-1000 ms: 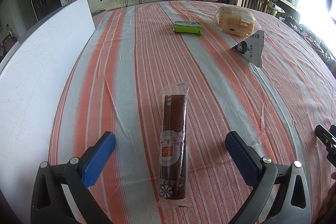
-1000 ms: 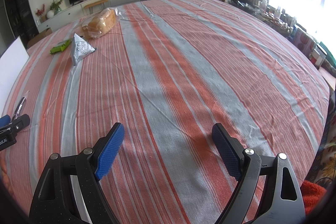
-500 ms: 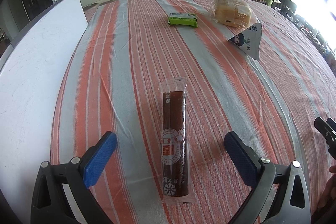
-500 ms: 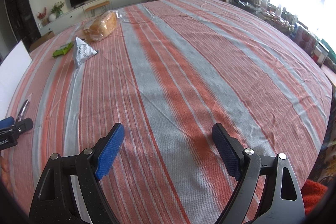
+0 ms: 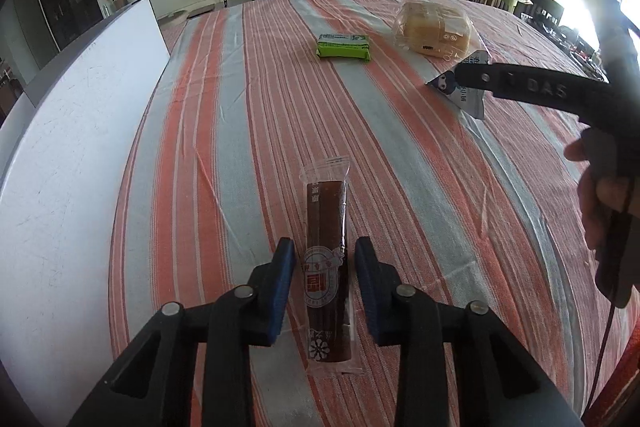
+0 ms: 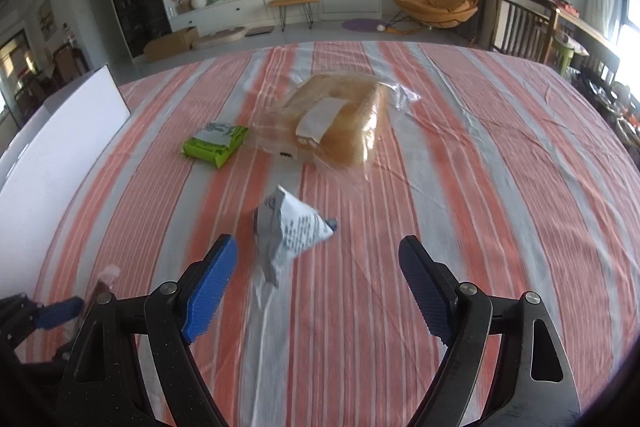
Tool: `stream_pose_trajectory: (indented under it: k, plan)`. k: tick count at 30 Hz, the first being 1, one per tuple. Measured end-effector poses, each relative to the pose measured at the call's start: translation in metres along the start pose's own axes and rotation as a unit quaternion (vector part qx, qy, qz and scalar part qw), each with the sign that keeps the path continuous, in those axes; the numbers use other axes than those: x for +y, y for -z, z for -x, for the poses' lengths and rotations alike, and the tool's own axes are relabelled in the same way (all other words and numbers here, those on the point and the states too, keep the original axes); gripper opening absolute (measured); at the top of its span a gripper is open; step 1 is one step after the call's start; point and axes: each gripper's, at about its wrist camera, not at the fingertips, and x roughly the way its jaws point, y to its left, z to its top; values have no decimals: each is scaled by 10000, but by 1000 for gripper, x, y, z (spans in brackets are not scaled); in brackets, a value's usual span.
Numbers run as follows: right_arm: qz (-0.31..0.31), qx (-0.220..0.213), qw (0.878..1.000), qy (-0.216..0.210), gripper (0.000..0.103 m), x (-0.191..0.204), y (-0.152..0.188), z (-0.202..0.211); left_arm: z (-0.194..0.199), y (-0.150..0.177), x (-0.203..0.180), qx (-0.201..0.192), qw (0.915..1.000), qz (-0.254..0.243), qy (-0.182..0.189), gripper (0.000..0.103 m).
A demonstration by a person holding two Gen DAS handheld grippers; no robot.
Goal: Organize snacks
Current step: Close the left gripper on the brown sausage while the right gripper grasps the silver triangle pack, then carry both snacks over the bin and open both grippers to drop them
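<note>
The left gripper (image 5: 325, 277), wide apart a moment ago, has closed on the brown bar (image 5: 326, 263) lying on the cloth (image 5: 248, 115), while the right gripper (image 6: 318, 287), still open, has swung over to the triangle pack (image 6: 290, 231), so both pickups seem underway.

- Triangular pouch (image 5: 466, 89): upper part covered by the right gripper's (image 6: 316, 281) black arm in the left view; print too small to read; motion-blurred in the right view.
- Brown bar (image 5: 326, 267): label characters illegible. In the right view only a blurred sliver shows at the lower left, beside the left gripper (image 5: 324, 271), itself cut by the frame edge.
- Whether the left pads press the bar's wrapper: cannot tell.
- Hand (image 5: 604, 203) on the right gripper: cut off at the right edge.
- White board (image 5: 76, 131): runs out of frame left.
- Green pack (image 5: 343, 47): text unreadable.
</note>
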Motion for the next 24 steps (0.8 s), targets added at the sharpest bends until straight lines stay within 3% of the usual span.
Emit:
stream_pose_trajectory:
  k: [2, 3, 4, 8, 11, 16, 20, 24]
  plan:
    - [5, 82, 10000, -49, 82, 3, -5, -11, 0, -1, -1, 25, 10000, -9, -5, 22]
    - [-13, 161, 9998, -78, 75, 4, -7, -16, 0, -1, -1, 29, 10000, -22, -7, 22]
    - [-36, 318, 9994, -138, 38, 5, -6, -21, 0, -1, -1, 28, 10000, -32, -7, 21]
    - [-445, 429, 9973, -397, 36, -3, -4, -10, 2, 1, 2, 28, 10000, 56, 73, 18]
    - [-843, 343, 9921, -866, 34, -15, 8, 16, 14, 5, 11, -59, 9985, 345, 422, 18]
    - [-1637, 347, 9730, -1589, 34, -37, 38, 50, 47, 11, 20, -280, 9951, 523, 795, 18]
    - [-2265, 412, 9503, -2096, 34, -44, 58, 64, 73, 19, 26, -409, 9918, 627, 1036, 18]
    - [-2550, 441, 9369, -2349, 34, -36, 67, 77, 103, 27, 35, -536, 9873, 772, 1284, 18]
